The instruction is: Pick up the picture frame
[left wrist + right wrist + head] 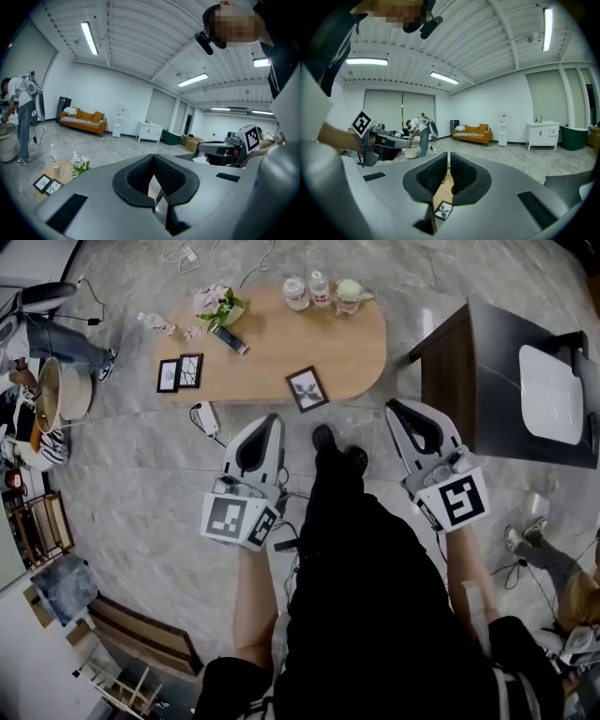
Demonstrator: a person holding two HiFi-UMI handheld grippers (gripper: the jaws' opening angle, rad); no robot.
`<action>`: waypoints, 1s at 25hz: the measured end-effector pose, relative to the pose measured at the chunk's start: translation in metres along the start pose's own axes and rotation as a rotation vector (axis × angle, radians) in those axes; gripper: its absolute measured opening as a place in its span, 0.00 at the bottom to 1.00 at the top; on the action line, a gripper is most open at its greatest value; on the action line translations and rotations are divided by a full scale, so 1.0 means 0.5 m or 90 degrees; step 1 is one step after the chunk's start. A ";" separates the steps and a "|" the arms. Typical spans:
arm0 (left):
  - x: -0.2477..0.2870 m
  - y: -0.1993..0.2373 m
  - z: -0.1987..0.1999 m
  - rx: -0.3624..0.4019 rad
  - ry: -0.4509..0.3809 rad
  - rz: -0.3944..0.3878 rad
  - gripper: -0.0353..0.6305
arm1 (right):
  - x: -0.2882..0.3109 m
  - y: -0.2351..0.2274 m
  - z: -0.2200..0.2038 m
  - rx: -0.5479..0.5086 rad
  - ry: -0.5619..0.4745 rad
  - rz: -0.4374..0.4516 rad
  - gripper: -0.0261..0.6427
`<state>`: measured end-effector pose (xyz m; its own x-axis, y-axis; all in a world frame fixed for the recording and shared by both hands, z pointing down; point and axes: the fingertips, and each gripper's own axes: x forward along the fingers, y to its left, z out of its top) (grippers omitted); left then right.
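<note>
Head view: we are on the approach. A flat, dark-rimmed square frame (307, 389) lies at the near edge of the oval wooden bench (281, 343), upper centre. The left gripper (273, 417) and right gripper (393, 406) hang short of it.

Left gripper view: ribbed black pads meet, empty.

Right gripper view: pads all but together, empty; the frame (443, 211) sits low centre.

Next, we judge, the jaws must part to straddle its thin rim.

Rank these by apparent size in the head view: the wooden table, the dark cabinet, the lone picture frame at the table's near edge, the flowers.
1. wooden table
2. dark cabinet, close behind and cut off at the picture's edge
3. picture frame and flowers: too alike to rank
</note>
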<state>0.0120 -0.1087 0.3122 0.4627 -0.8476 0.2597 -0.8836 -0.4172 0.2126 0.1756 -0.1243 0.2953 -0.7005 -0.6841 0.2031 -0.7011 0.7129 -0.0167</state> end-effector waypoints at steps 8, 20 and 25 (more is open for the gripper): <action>0.064 0.060 -0.161 -0.029 0.047 0.002 0.07 | 0.060 0.016 -0.096 0.026 0.031 0.041 0.06; 0.172 0.157 -0.471 -0.134 0.116 0.008 0.07 | 0.144 0.002 -0.263 0.056 0.123 0.069 0.06; 0.208 0.184 -0.588 -0.181 0.135 -0.006 0.08 | 0.190 -0.002 -0.301 0.084 0.119 0.069 0.06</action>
<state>-0.0001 -0.1389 0.6356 0.5012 -0.7451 0.4399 -0.8380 -0.2914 0.4613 0.1299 -0.1666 0.4618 -0.7445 -0.5553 0.3706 -0.6428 0.7463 -0.1728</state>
